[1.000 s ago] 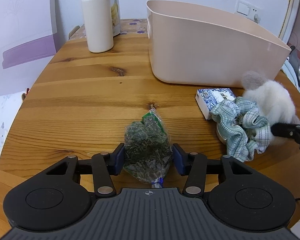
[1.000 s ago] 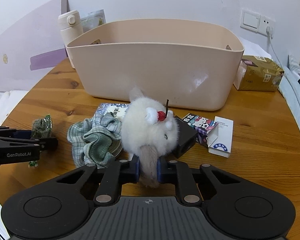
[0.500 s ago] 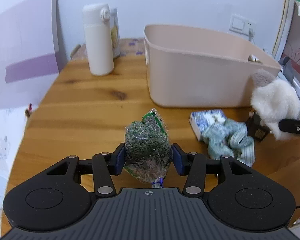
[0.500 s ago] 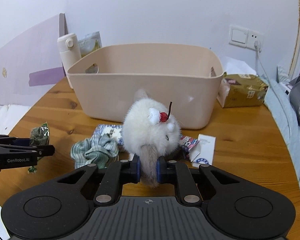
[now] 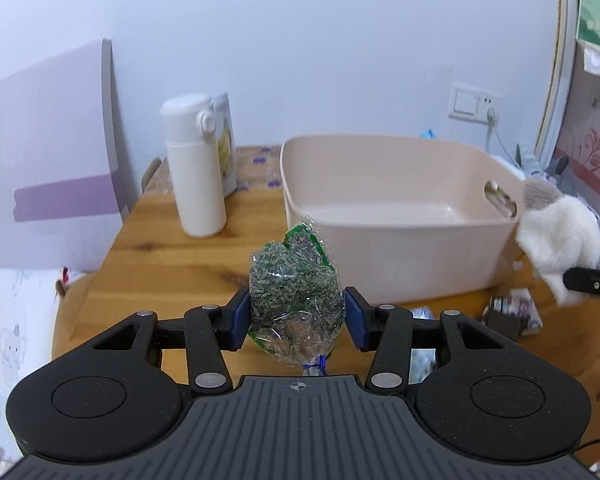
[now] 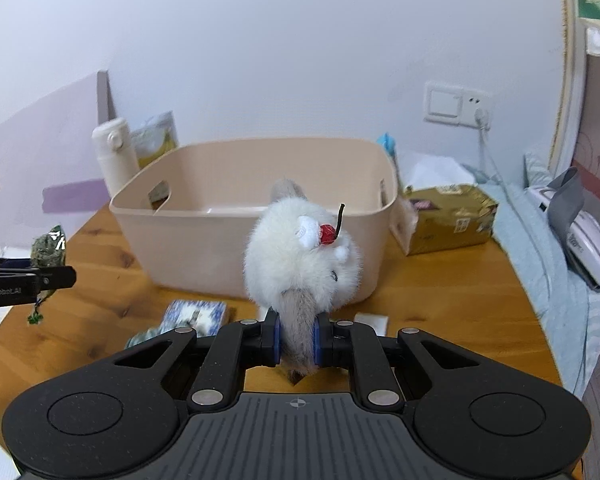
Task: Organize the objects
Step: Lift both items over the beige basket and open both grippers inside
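Observation:
My left gripper point(image 5: 296, 318) is shut on a clear bag of green dried herbs point(image 5: 294, 292) and holds it in the air in front of the beige plastic bin point(image 5: 396, 256). My right gripper point(image 6: 296, 340) is shut on the grey tail of a white plush toy point(image 6: 300, 260) with a red cherry on it, held up in front of the bin point(image 6: 204, 264). The plush also shows at the right in the left wrist view point(image 5: 560, 240). The bin's inside looks bare.
On the round wooden table point(image 6: 440, 300) lie a blue patterned box point(image 6: 196, 314), a checked cloth point(image 6: 140, 338) and small boxes point(image 5: 516, 314). A white flask point(image 5: 194, 168) stands at the back left. A gold packet point(image 6: 448, 220) lies right of the bin.
Both grippers have risen from the table with their loads. The herb bag and the plush now hang at about the height of the bin's rim.

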